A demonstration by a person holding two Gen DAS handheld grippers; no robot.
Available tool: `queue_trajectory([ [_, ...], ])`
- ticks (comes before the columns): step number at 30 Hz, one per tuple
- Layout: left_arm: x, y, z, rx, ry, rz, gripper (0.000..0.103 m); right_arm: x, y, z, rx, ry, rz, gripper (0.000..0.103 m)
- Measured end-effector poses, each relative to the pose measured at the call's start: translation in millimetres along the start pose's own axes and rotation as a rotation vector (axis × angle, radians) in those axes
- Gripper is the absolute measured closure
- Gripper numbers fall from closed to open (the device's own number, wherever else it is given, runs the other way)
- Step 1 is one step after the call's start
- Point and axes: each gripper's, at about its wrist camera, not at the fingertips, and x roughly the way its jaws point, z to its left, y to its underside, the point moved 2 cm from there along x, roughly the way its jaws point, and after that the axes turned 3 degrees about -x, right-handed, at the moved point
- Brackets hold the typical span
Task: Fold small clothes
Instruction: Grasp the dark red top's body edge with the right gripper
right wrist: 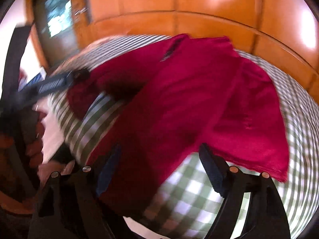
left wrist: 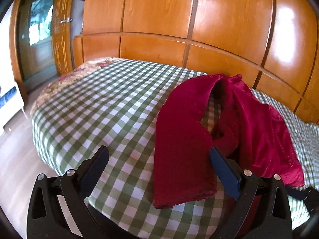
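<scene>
Both grippers hang spread apart, gripping nothing, over a checked bedspread (left wrist: 99, 99). From the left gripper (left wrist: 159, 171), the red garment (left wrist: 183, 149) lies ahead and slightly right, its long axis running away toward the wooden wardrobe (left wrist: 159, 10). Further right, the right gripper (right wrist: 159, 171) straddles the garment's near hem and looks nearer, though blurred.

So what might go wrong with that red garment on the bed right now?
1. Both grippers, left and right, are open, so nothing holds the red garment; a careless closing might pinch the checkered bedsheet too.
2. The garment lies near the bed's near edge and may slip off.
3. The right wrist view is blurred, suggesting quick movement, which could undo the fold.
</scene>
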Motion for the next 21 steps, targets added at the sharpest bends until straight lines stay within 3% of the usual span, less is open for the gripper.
queue_trajectory([
  [3, 2.5, 0.5, 2.9, -0.018, 0.014, 0.009, 0.004, 11.4, 2.5, 21.0, -0.105, -0.034, 0.033, 0.023],
  [8, 2.7, -0.9, 6.3, -0.044, 0.030, 0.008, 0.004, 38.7, 13.1, 28.5, -0.167, 0.005, 0.103, 0.023],
  [10, 1.6, -1.2, 7.4, -0.049, 0.036, 0.005, 0.004, 40.0, 13.0, 29.1, -0.182, 0.006, 0.103, 0.029],
  [13, 0.3, -1.6, 7.5, -0.052, 0.045, 0.000, 0.004, 36.4, 11.3, 24.9, -0.173, -0.015, 0.102, 0.051],
  [15, -0.9, -2.2, 6.8, -0.052, 0.054, -0.006, 0.004, 33.9, 6.7, 17.5, -0.142, -0.047, 0.098, 0.080],
  [16, -1.6, -2.6, 6.2, -0.050, 0.061, -0.009, 0.004, 32.9, 5.3, 13.6, -0.121, -0.060, 0.097, 0.086],
  [18, -3.6, -3.3, 5.0, -0.048, 0.076, -0.017, 0.004, 28.1, 1.2, 4.0, -0.065, -0.096, 0.088, 0.093],
  [21, -5.4, -3.6, 2.5, -0.042, 0.087, -0.023, 0.004, 13.5, -5.2, -14.5, 0.003, -0.132, 0.059, 0.094],
])
